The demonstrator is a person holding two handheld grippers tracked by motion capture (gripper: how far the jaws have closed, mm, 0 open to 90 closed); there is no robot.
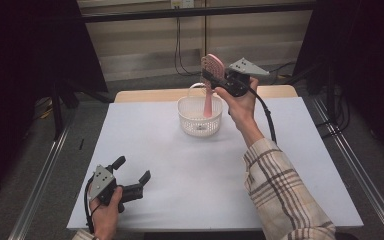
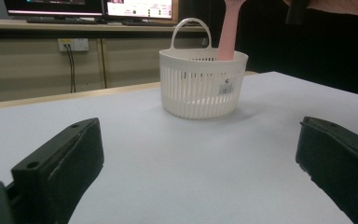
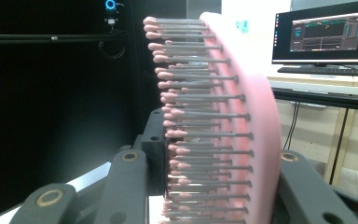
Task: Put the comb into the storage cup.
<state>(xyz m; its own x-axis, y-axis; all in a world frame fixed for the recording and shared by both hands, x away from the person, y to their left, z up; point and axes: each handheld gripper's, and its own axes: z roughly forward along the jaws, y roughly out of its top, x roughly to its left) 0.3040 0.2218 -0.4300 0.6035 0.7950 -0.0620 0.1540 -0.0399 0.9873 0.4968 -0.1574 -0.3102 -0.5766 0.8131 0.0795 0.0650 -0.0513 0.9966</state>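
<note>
A pink hairbrush [image 1: 212, 75] stands upright with its handle down inside a white slatted basket [image 1: 200, 120] at the far middle of the table. My right gripper [image 1: 215, 79] is shut on the brush head above the basket; up close its bristles [image 3: 200, 121] sit between the black jaws. My left gripper [image 1: 132, 170] rests open near the table's front left corner, nothing between its fingers [image 2: 65, 163]. From there the basket [image 2: 203, 84] stands ahead with the pink handle [image 2: 228, 32] poking out.
The white table top [image 1: 180, 170] spans most of the high view, with a wooden edge [image 1: 150, 95] at the back. Metal rails [image 1: 45, 175] run along both sides. A plaid sleeve [image 1: 280, 195] crosses the front right. Monitors [image 3: 324, 32] stand on a desk behind.
</note>
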